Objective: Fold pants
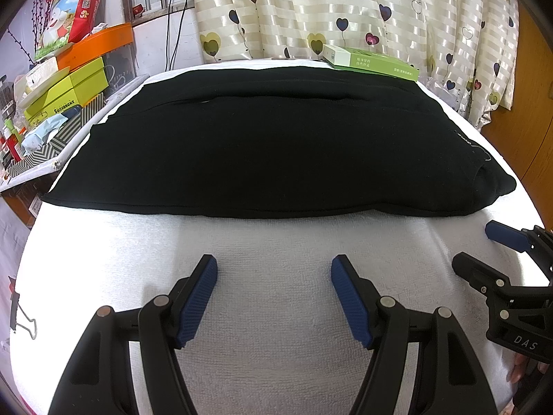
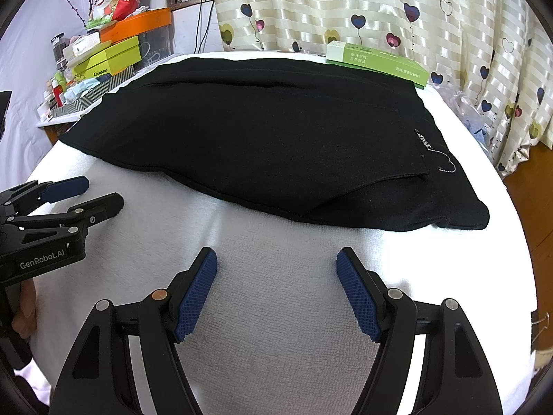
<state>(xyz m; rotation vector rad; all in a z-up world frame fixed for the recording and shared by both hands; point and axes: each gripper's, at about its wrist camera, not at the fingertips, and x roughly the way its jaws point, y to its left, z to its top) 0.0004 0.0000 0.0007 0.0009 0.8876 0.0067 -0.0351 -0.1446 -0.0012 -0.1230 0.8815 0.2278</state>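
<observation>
Right wrist view: "GenRobot.AI" on left gripper (image 2: 100,195), both grippers' jaws apart, black pants (image 2: 262,138) beyond.

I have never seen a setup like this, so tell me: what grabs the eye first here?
The black pants dominate, lying folded across the middle of the white towel. Nearer the camera, the left gripper and right gripper hover open over bare towel, touching nothing. Behind the pants, a green box sits before the heart-print curtain.

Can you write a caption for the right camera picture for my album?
Folded black pants lie on a white towel, both grippers open in front.
</observation>
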